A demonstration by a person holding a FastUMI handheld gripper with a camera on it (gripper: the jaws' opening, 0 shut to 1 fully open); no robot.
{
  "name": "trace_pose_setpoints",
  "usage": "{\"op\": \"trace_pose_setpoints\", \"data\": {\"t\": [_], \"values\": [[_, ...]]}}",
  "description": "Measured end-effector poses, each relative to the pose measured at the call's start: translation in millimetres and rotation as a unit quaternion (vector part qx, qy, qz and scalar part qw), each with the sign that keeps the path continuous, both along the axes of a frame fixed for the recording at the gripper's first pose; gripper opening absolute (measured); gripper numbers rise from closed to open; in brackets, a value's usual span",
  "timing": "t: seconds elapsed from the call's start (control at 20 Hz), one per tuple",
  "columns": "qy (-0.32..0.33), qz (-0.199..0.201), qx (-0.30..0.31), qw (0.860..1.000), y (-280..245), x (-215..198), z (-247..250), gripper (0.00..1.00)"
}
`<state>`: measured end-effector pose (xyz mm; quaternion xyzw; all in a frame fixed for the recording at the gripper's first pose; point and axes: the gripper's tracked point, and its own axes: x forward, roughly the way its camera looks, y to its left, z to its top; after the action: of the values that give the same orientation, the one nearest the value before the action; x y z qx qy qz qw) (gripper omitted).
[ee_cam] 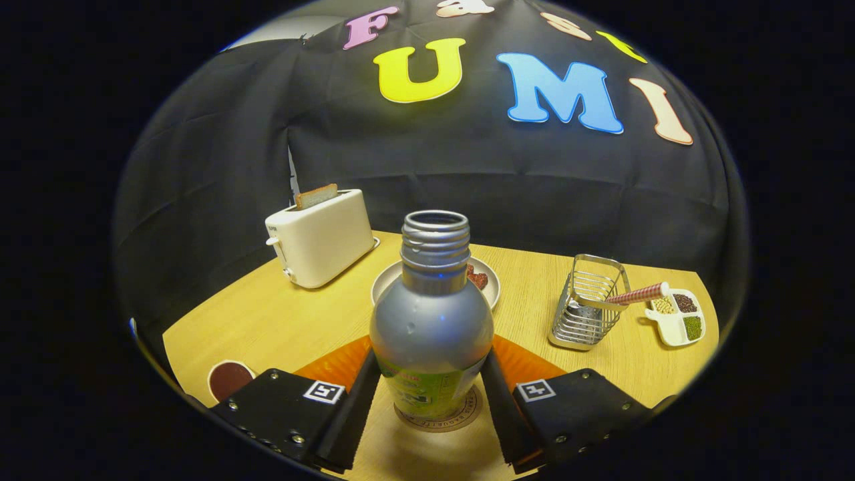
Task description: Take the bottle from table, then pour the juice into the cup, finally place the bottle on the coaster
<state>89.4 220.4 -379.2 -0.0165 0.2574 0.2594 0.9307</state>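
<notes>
between the tongs (427, 401), capless silver bottle (431, 321) gripped upright on printed coaster (437, 417), green label unreadable

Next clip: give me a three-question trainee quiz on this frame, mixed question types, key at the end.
1. True or false: the bottle has its cap on.
2. What does the bottle stand on? A) plate B) coaster C) toaster
3. Fill in: a slice of toast sticks out of the ____.

Key:
1. False; the threaded neck is open.
2. B; the coaster lies under it, between the fingers of the hand-held gripper, which flank the bottle closely.
3. Toaster, beyond the bottle, beside the plate.
</notes>
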Motion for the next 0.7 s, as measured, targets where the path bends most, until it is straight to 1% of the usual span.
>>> {"op": "trace_pose_setpoints", "data": {"t": [0.1, 0.35, 0.65, 0.7], "values": [[-0.009, -0.009, -0.006, 1.000, -3.4, 0.0, -3.1, 0.79], [-0.010, -0.021, 0.005, 1.000, -6.3, 4.2, -9.4, 0.79], [-0.017, -0.019, 0.016, 1.000, -3.7, -0.4, -12.9, 0.79], [-0.011, -0.018, 0.019, 1.000, -3.7, -2.4, -13.1, 0.82]]}}
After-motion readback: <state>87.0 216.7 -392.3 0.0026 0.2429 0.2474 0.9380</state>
